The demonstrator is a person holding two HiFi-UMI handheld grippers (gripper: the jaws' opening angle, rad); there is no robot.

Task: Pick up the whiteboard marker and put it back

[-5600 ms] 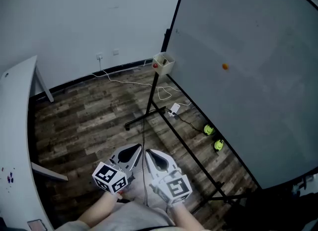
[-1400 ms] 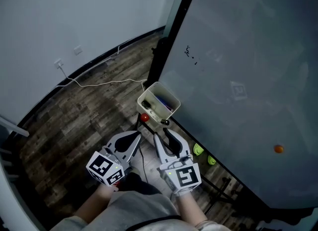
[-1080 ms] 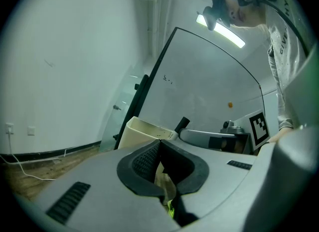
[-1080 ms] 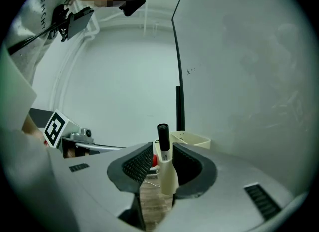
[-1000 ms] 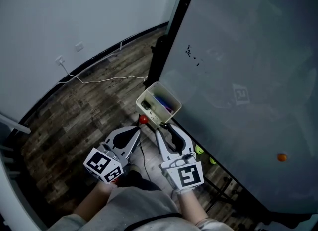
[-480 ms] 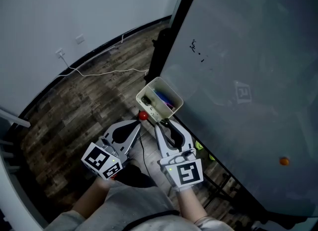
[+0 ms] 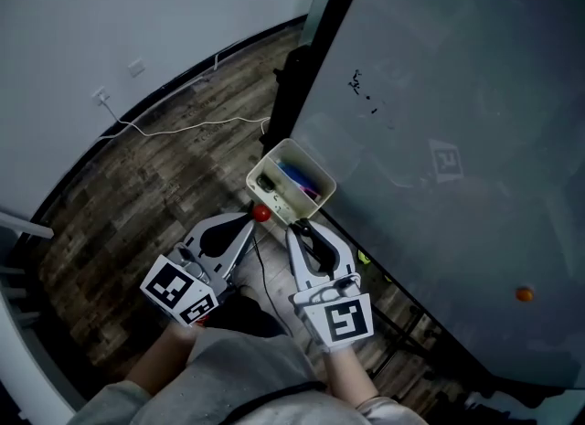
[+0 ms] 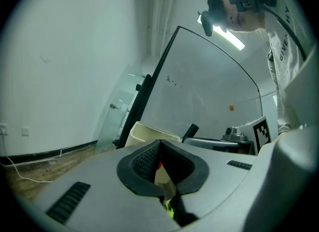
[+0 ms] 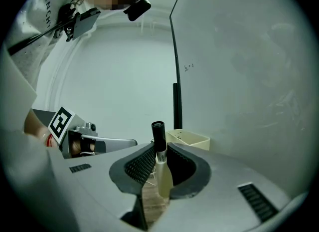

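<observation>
Gripping whiteboard marker point(image 9: 158, 135), right hand-held gripper point(image 9: 160, 152) hides its lower end.

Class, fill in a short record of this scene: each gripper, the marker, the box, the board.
Left gripper: shut, empty.
Right gripper: shut on the whiteboard marker.
Marker position: black cap sticking out past the jaws.
Box: cream, open-topped, pens inside, just ahead of both grippers.
Whiteboard: mostly blank, small dark marks, one orange dot.

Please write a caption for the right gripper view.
Right tool grips the whiteboard marker, cap outward, near the cream box by the whiteboard.
</observation>
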